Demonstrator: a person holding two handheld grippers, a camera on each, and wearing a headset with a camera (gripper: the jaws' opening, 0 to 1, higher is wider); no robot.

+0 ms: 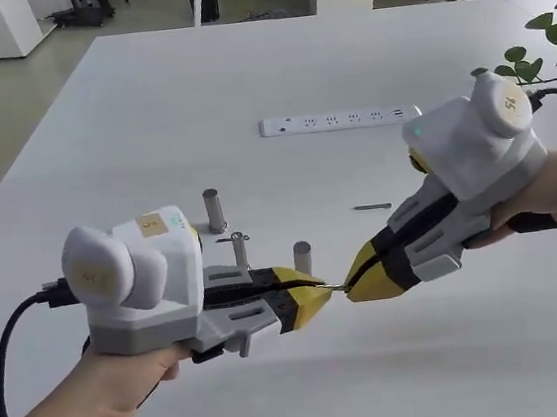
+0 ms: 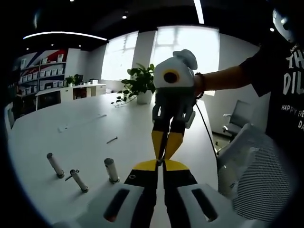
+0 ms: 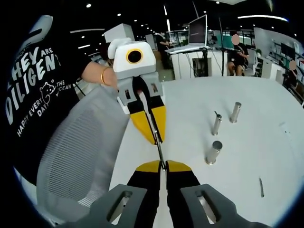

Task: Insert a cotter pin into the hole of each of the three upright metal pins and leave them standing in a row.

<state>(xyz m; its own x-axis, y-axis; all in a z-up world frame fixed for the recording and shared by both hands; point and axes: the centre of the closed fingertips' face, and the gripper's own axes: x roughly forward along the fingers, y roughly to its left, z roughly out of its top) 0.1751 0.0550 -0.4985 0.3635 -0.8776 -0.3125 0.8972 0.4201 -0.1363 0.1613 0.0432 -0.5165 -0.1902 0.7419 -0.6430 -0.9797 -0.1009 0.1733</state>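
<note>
Head view: lower centre, my left hand-held gripper point(image 1: 307, 302) and right hand-held gripper point(image 1: 359, 282) meet tip to tip, both pinched on one cotter pin point(image 1: 336, 286). Left gripper view: three metal pins point(image 2: 111, 170) stand lower left. Right gripper view: the cotter pin bridges both tips at centre.

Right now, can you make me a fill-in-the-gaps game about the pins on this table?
1. ____ metal pins stand on the table.
2. The ____ one already has a cotter pin through it.
3. The left tongs and right tongs, with ____ tips, share a second cotter pin.
Missing words: three; middle; yellow.
</note>
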